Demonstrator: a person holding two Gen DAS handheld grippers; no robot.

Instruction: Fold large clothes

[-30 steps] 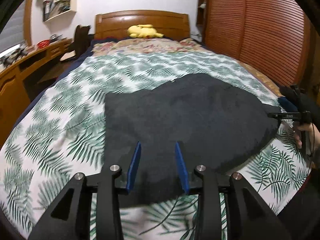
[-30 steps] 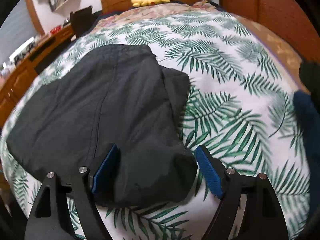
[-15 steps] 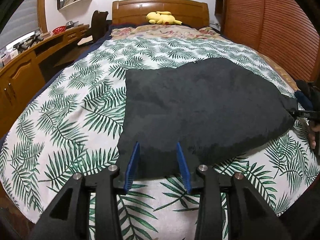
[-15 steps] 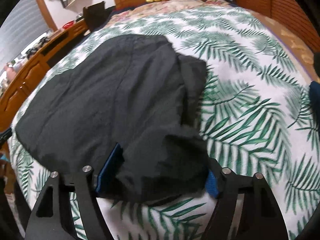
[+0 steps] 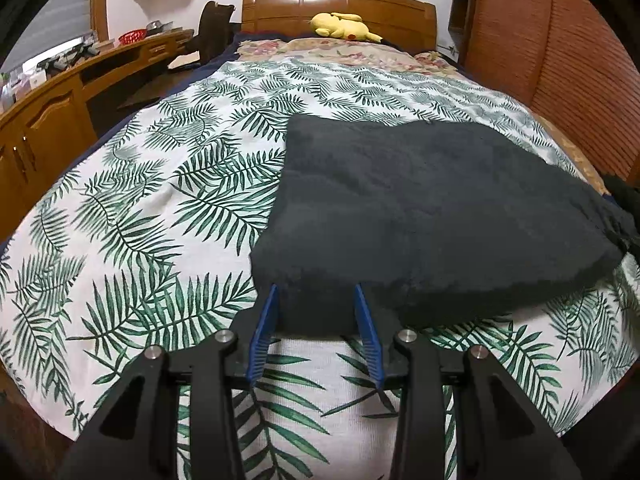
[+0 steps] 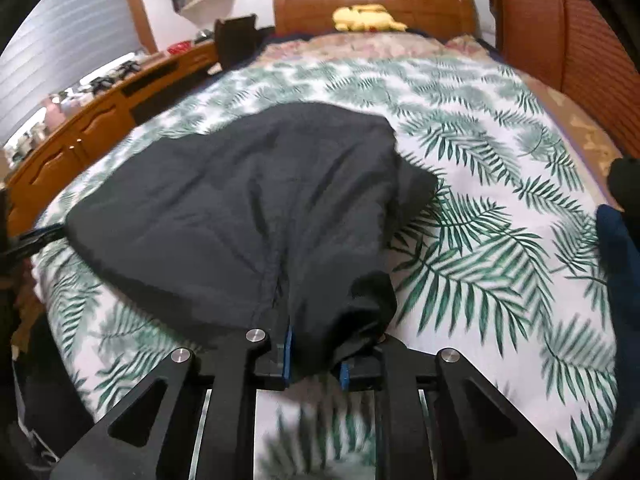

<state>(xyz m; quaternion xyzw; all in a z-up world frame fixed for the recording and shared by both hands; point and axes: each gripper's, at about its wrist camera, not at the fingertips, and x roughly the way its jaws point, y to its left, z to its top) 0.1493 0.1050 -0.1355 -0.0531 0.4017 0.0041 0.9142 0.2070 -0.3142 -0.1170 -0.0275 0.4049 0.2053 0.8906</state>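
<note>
The dark garment (image 6: 248, 200) lies spread on the leaf-print bedspread (image 5: 132, 208), toward the near edge of the bed. What changed: our right gripper (image 6: 314, 354) has just been closing, and its blue pads now pinch a bunched near corner of the cloth, where a second ago they stood wide around it. Our left gripper (image 5: 316, 320) has sunk a little; its fingers sit partly open either side of the near hem, cloth between them, not pressing. We judge one corner secured, the other not yet, so the fold can't start. Yellow plush toy (image 5: 342, 26) by the headboard, well apart.
</note>
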